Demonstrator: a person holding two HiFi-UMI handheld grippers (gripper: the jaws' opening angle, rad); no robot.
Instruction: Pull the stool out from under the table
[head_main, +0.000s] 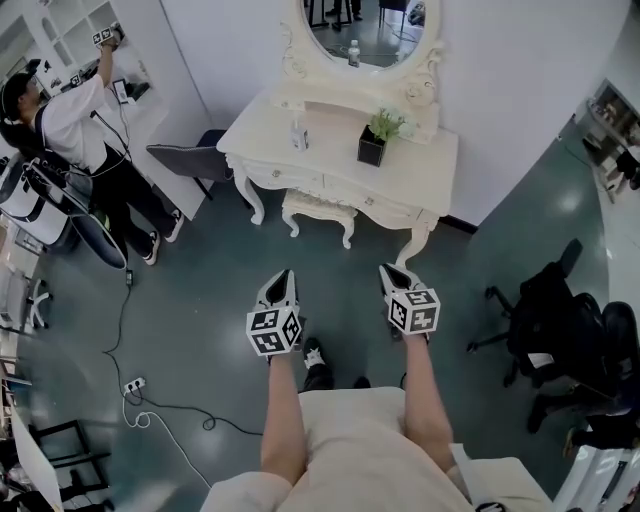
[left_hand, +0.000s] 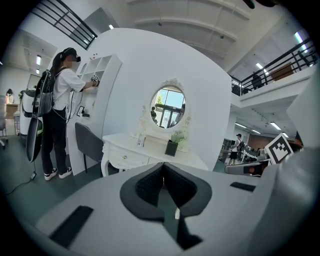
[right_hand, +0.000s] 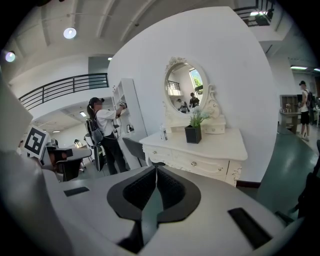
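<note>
A white carved stool (head_main: 320, 210) stands tucked under the white dressing table (head_main: 330, 130), between its legs. My left gripper (head_main: 283, 276) and right gripper (head_main: 387, 270) are held side by side over the green floor, short of the stool and pointing toward it. Both are shut with nothing between their jaws. In the left gripper view the left gripper (left_hand: 162, 168) faces the dressing table (left_hand: 145, 150); in the right gripper view the right gripper (right_hand: 156, 168) faces the same table (right_hand: 220, 142). The gripper bodies hide the stool in both gripper views.
The table carries a black plant pot (head_main: 372, 147), a small bottle (head_main: 298, 135) and an oval mirror (head_main: 368, 35). A person (head_main: 75, 125) works at a white shelf on the left, beside a grey chair (head_main: 195, 160). Black office chairs (head_main: 560, 310) stand right. A cable and power strip (head_main: 133, 385) lie on the floor.
</note>
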